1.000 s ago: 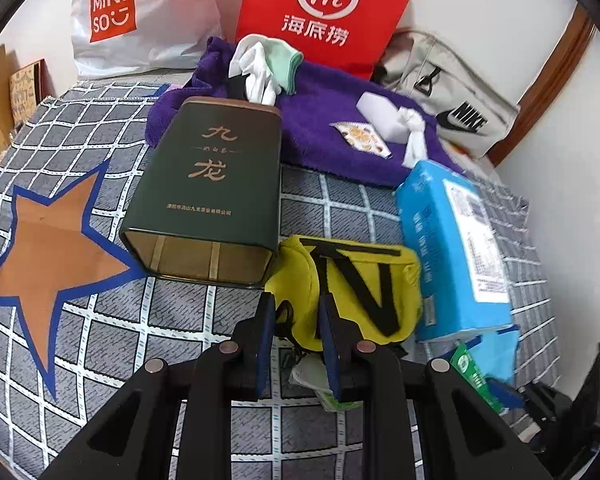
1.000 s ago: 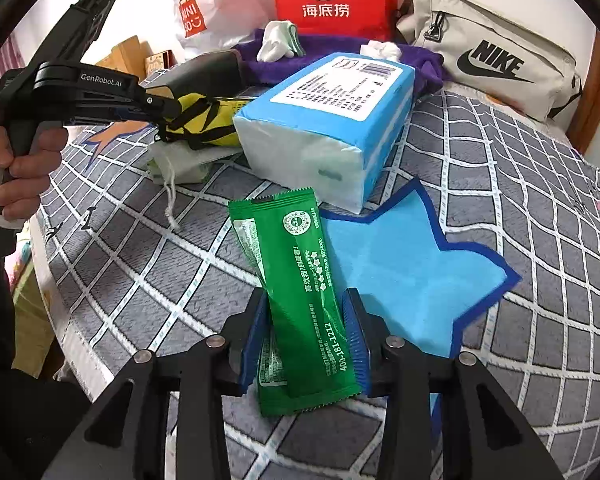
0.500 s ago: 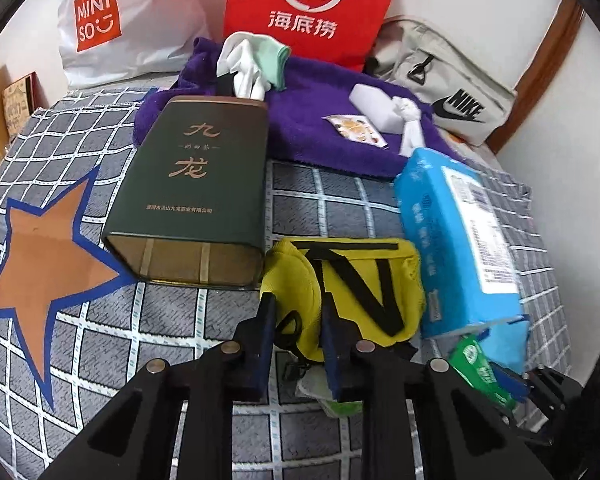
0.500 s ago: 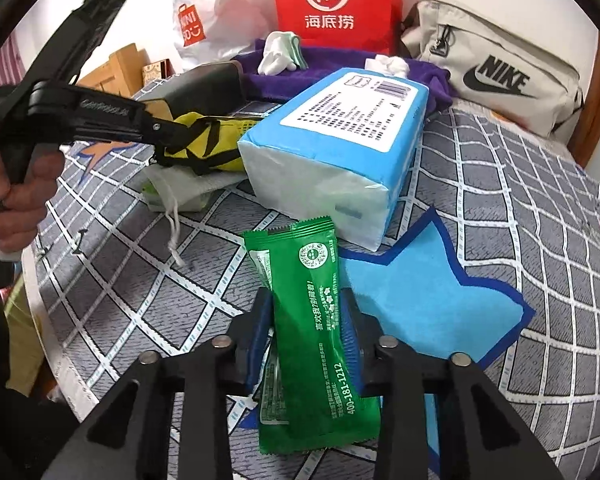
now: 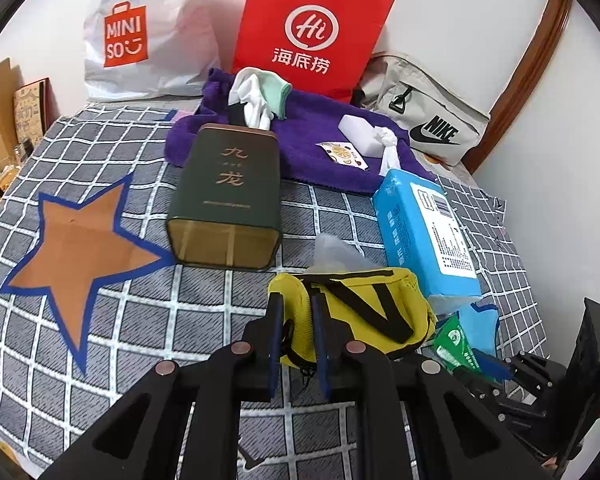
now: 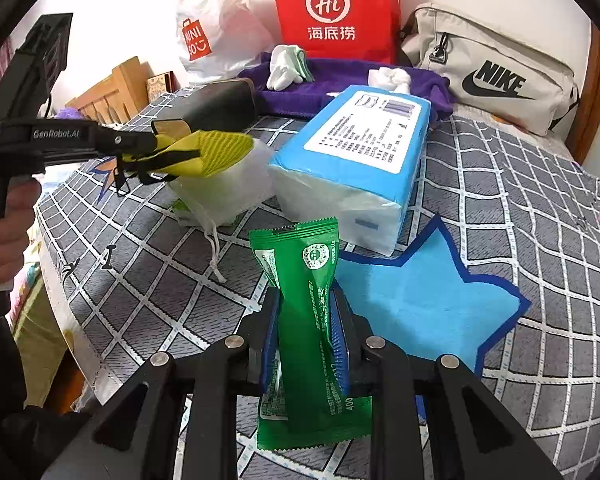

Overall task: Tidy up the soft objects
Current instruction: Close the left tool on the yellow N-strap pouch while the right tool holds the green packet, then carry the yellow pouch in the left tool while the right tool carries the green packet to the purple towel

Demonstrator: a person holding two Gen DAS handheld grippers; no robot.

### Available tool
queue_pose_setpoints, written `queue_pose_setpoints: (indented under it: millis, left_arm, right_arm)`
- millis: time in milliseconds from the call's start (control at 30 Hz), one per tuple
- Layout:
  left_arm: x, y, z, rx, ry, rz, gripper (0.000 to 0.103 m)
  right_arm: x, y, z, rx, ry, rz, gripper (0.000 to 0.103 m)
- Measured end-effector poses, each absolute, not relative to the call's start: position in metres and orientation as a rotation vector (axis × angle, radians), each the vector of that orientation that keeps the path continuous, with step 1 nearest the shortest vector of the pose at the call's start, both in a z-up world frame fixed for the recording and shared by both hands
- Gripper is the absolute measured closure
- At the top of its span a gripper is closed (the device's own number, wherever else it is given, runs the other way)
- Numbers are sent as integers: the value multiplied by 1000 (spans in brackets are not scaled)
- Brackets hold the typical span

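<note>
Through my left wrist camera, my left gripper [image 5: 296,334] was clamped on the edge of the yellow pouch [image 5: 364,312], which hung beside the blue tissue pack [image 5: 424,228] and in front of the dark green tin [image 5: 228,196].

Through my right wrist camera, my right gripper [image 6: 306,332] pinched the green packet [image 6: 312,320] upright above the checked cloth [image 6: 520,208], next to the blue star [image 6: 424,300].
</note>
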State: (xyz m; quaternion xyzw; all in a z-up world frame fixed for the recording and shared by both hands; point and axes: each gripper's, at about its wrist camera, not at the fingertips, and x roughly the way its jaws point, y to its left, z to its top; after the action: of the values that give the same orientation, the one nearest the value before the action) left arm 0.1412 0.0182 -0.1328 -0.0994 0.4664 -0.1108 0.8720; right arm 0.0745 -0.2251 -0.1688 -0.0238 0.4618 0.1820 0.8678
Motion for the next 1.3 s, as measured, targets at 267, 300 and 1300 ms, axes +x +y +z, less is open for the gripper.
queue_pose_setpoints:
  millis: [267,300,1300]
  left_arm:
    - [130,35,-109,-225,918,-211,89]
    - [130,36,-106,-225,913,-208,89]
    - [210,58,-52,-231,843,-155,89]
  right_arm:
    - [73,-226,-140,-46,924,361,79]
    - [73,-225,-137,-47,921,363,79]
    - [191,-223,-63,-2,789,347,79]
